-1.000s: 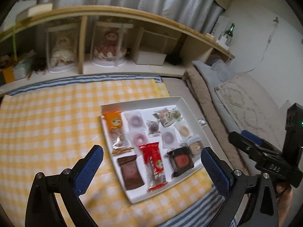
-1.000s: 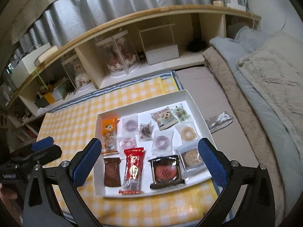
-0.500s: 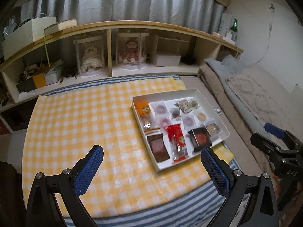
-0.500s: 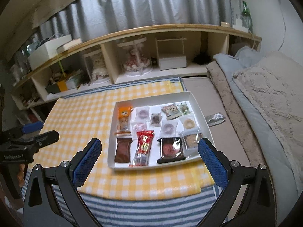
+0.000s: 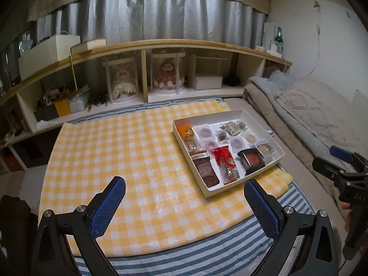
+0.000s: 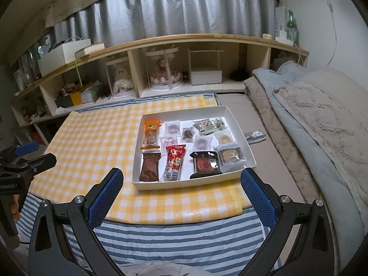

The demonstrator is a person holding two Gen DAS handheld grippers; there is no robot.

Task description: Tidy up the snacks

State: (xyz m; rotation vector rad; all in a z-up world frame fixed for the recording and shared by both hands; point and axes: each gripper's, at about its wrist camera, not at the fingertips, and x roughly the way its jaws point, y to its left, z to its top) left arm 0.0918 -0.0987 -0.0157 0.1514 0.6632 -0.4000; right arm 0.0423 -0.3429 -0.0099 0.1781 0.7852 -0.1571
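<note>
Two blue-padded fingers of the left claw (image 5: pixel 184 203) stand wide apart and empty in the left wrist view, above the yellow checked cloth (image 5: pixel 119 151), where the white tray (image 5: pixel 264 124) of wrapped snacks sits at the right end; the right claw (image 5: pixel 338 168) at the frame's edge is cut off, its body lettered what looks like "DAS". From the right wrist view, the right claw (image 6: pixel 181 195) also gapes empty short of the tray (image 6: pixel 243 142), where print on the red packet (image 6: pixel 174 161) and orange packet (image 6: pixel 151 126) is too small to read, and the left claw (image 6: pixel 30 161) shows a partly cropped label.
</note>
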